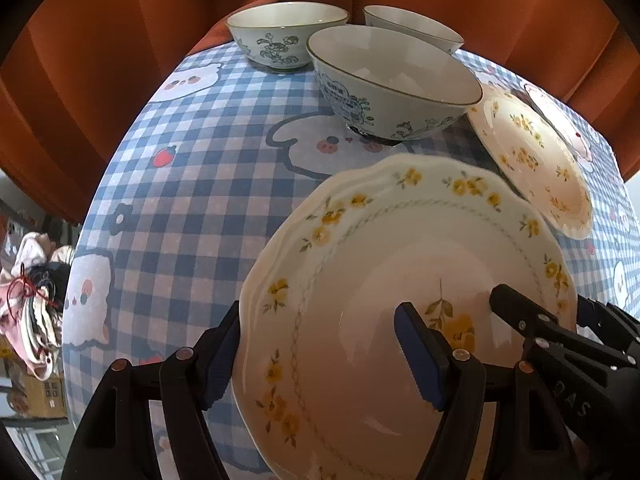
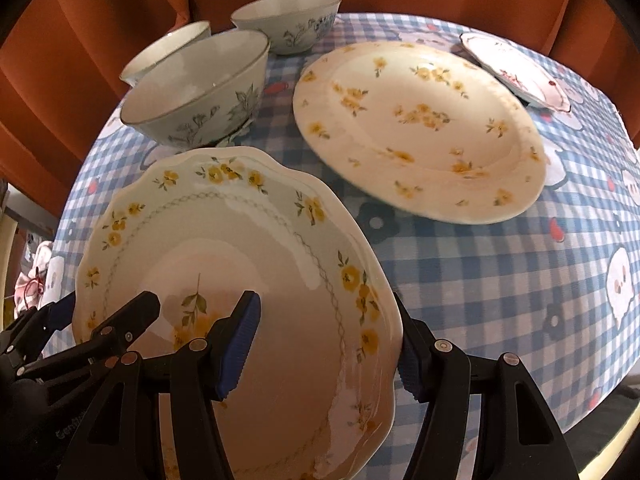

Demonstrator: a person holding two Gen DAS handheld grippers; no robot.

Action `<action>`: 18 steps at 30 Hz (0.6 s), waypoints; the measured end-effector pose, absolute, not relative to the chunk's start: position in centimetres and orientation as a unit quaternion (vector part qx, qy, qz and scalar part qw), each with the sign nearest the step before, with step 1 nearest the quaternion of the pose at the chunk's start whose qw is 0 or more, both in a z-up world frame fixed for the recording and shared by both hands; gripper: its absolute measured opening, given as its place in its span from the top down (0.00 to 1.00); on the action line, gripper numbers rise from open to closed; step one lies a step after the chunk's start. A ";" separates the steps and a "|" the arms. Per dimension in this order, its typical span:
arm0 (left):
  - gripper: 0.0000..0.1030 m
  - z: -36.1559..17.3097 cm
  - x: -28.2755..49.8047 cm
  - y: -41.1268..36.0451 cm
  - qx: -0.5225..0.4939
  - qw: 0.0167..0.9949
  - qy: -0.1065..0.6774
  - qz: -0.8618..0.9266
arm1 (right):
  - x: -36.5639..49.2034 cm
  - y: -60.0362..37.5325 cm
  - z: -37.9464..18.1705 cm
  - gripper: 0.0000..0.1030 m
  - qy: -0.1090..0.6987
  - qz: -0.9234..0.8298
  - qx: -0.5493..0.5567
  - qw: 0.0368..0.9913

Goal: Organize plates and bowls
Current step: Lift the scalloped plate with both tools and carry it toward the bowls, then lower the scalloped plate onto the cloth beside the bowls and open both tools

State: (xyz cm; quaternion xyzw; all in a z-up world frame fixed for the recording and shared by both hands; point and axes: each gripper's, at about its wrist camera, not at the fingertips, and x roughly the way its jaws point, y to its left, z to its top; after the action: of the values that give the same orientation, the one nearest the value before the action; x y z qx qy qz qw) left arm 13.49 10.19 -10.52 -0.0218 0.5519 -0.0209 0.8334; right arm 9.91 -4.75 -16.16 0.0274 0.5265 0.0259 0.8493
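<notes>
The left tool and right tool each pinched the scalloped plate rim, lower left of frame, above the table. Uneven grip pressure could tip it onto the flat plate, upper right.

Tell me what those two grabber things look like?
Both the left gripper and the right gripper are black plastic clamps with round metal rivets. Each finger ends in a ridged blue pad. White letters are printed on the black bodies.

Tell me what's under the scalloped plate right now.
Only blue checked tablecloth shows around the scalloped plate. Each hand-held gripper has one finger beneath its rim; directly underneath is covered.
</notes>
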 end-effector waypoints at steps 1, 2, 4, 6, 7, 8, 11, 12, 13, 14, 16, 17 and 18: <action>0.28 -10.5 13.5 10.0 -0.017 0.834 0.551 -0.022 | 10.1 -4.7 -16.3 0.36 0.529 0.023 0.027 0.848; 0.26 -10.6 13.6 10.0 -0.013 0.835 0.550 -0.024 | 10.2 -4.7 -16.5 0.36 0.530 0.020 0.028 0.847; 0.27 -10.6 13.7 10.0 -0.010 0.837 0.547 -0.024 | 10.3 -4.8 -16.8 0.36 0.530 0.017 0.036 0.847; 0.27 -10.8 14.0 10.0 -0.008 0.836 0.548 -0.024 | 10.4 -4.7 -16.8 0.36 0.527 0.013 0.035 0.849; 0.28 -10.8 14.1 10.0 -0.005 0.836 0.548 -0.021 | 10.4 -4.6 -16.8 0.36 0.525 0.012 0.035 0.850; 0.29 -10.9 14.2 9.9 -0.003 0.836 0.549 -0.018 | 10.3 -4.5 -16.9 0.36 0.523 0.011 0.034 0.852; 0.29 -10.9 14.3 9.9 -0.002 0.837 0.548 -0.011 | 10.5 -4.4 -16.8 0.36 0.518 0.012 0.032 0.855; 0.29 -10.8 14.3 9.9 0.000 0.836 0.549 -0.010 | 10.6 -4.5 -16.7 0.36 0.517 0.013 0.031 0.855; 0.29 -10.7 14.3 9.9 0.000 0.836 0.549 -0.010 | 10.6 -4.4 -16.7 0.36 0.516 0.014 0.030 0.856; 0.29 -10.5 14.2 9.9 0.000 0.837 0.547 -0.009 | 10.8 -4.3 -16.8 0.35 0.517 0.016 0.030 0.855; 0.27 -9.8 13.8 9.9 0.000 0.842 0.540 -0.008 | 10.9 -4.3 -16.8 0.35 0.521 0.019 0.029 0.853; 0.26 -9.5 13.6 9.9 0.000 0.844 0.537 -0.007 | 10.9 -4.5 -16.7 0.35 0.523 0.021 0.029 0.852; 0.25 -9.2 13.4 9.9 0.001 0.846 0.533 -0.006 | 10.8 -4.5 -16.5 0.35 0.522 0.023 0.029 0.852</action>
State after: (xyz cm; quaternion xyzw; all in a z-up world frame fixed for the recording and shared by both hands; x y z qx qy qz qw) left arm 13.41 9.87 -9.22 0.0010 0.5331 -0.0060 0.8460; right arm 10.78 -4.55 -16.54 0.0293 0.5216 0.0230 0.8524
